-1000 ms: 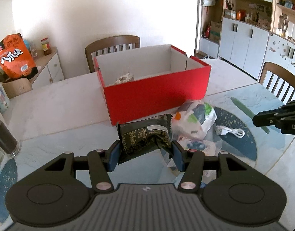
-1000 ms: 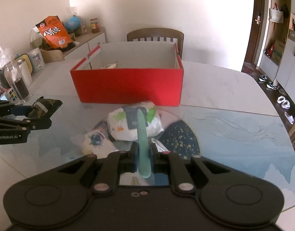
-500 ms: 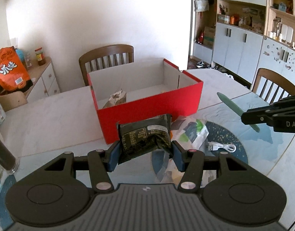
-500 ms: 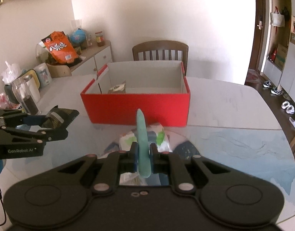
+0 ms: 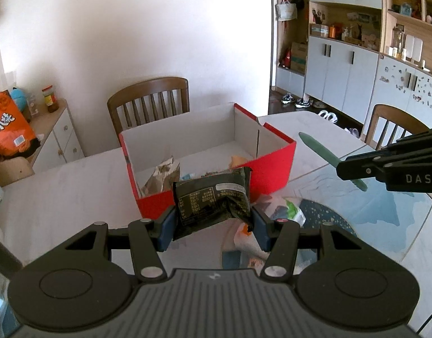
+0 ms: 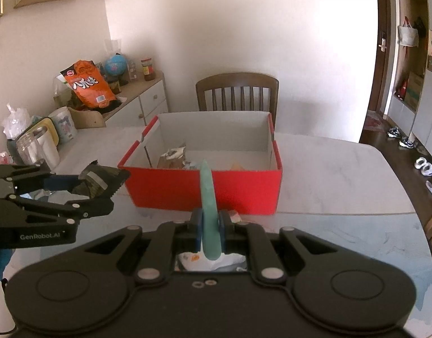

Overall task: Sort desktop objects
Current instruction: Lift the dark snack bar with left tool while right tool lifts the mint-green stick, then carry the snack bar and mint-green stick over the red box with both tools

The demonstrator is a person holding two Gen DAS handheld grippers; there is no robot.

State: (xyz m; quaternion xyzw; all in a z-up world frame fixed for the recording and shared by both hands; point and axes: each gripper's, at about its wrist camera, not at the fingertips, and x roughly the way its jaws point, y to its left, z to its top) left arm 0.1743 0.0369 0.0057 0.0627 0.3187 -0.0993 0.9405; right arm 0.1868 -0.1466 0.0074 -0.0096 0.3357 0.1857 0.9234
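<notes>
My left gripper [image 5: 212,222] is shut on a dark green snack packet [image 5: 213,197], held in the air in front of the red cardboard box [image 5: 269,177]. It also shows in the right wrist view [image 6: 99,180]. My right gripper [image 6: 209,225] is shut on a slim green stick-shaped object [image 6: 208,194], held above the table just before the box's front wall [image 6: 204,191]. The stick also shows in the left wrist view [image 5: 320,152]. The box holds a crumpled silver packet [image 5: 161,174] and other small items.
White printed bags [image 5: 286,214] lie on the blue glass mat [image 5: 371,211] below the grippers. Wooden chairs stand behind the box [image 5: 148,101] and at the right [image 5: 390,124]. A sideboard with an orange snack bag [image 6: 88,84] and jars [image 6: 35,149] is at the left.
Both grippers have risen and moved toward the red box with their loads. The box's inside shows more from above now.
</notes>
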